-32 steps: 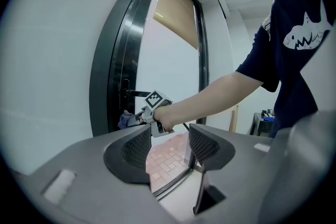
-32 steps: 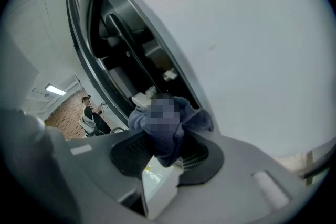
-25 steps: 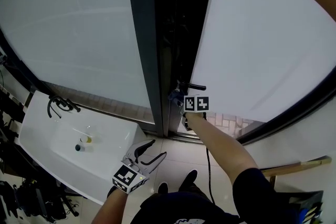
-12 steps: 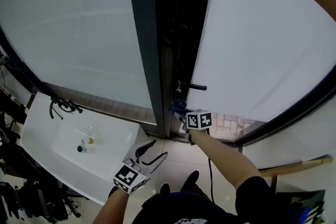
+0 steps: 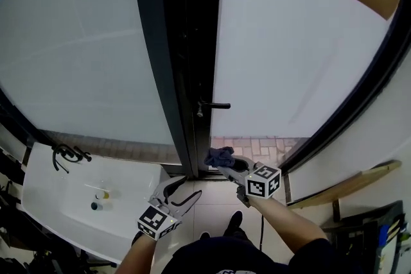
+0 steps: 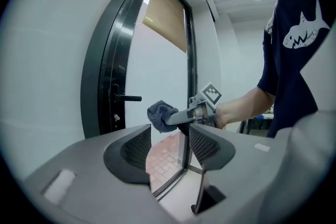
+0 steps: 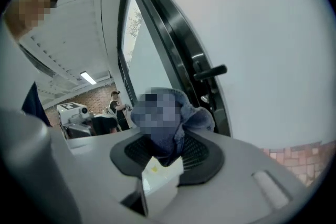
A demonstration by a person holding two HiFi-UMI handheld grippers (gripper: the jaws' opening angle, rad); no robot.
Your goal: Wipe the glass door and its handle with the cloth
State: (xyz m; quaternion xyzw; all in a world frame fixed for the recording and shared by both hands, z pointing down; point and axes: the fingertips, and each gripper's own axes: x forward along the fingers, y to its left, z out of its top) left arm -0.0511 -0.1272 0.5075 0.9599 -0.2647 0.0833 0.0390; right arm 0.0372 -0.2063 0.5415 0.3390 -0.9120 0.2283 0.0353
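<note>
The glass door (image 5: 289,54) has a frosted pane in a dark frame, with a black lever handle (image 5: 215,105) on its left edge. My right gripper (image 5: 223,161) is shut on a dark blue cloth (image 5: 219,154). It holds the cloth below the handle, near the door's bottom corner and apart from the handle. In the right gripper view the cloth (image 7: 197,118) bulges from between the jaws, and the handle (image 7: 210,72) is above and beyond it. My left gripper (image 5: 186,186) hangs open and empty lower left. Its own view shows the cloth (image 6: 160,113) and the handle (image 6: 126,97).
A white washbasin (image 5: 58,176) with a black tap (image 5: 64,152) stands at the lower left. A wooden plank (image 5: 347,183) leans at the right. Brick paving (image 5: 257,143) shows through the door's lower part. My shoe (image 5: 234,221) is on the tiled floor.
My right gripper has come down and back from the handle with the cloth, towards the door's bottom. The head view has shifted, and the left gripper has hardly moved.
</note>
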